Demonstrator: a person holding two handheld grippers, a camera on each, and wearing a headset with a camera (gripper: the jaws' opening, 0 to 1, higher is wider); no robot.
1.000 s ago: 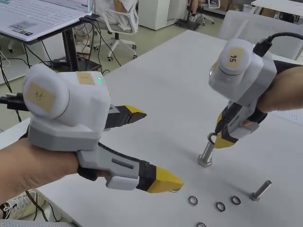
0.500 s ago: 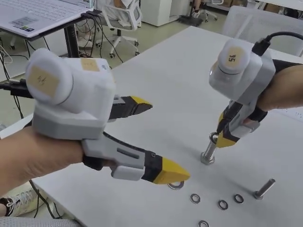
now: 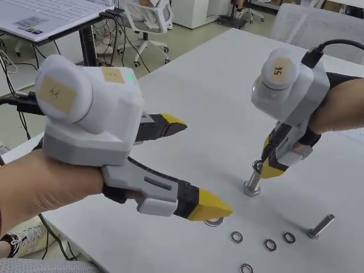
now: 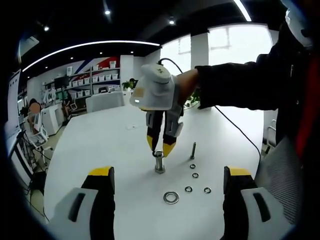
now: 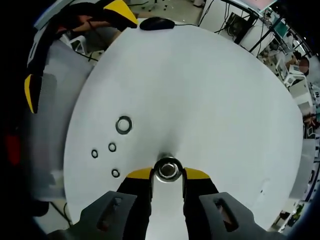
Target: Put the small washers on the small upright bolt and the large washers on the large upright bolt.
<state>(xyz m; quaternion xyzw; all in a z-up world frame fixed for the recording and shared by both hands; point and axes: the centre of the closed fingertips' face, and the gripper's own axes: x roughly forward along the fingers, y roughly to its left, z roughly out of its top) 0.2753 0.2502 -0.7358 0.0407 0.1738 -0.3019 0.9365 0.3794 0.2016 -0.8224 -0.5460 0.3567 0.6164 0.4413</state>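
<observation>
Right gripper (image 5: 167, 173): jaws drawn narrow, pinching a large washer (image 3: 257, 166) at the top of the large bolt (image 3: 251, 186).
Left gripper (image 3: 204, 166): jaws spread wide with nothing between them, hovering above a second large washer (image 4: 171, 197) that lay flat.
Surface: a plain white table (image 3: 205, 85) held all the hardware.
Room: an open office, with a laptop (image 3: 40, 14) on a stand and a wheeled chair (image 3: 149, 25) past the table's edge; shelves (image 4: 95, 79) stood along the far wall under strip lights.
Large washers: two, one held and one on the table.
Small washers (image 3: 270, 245): four, loose, clustered between the flat large washer and the small bolt (image 3: 320, 226).
Bolts: two; the large one stood upright, the small one lay on its side, well apart from it.
</observation>
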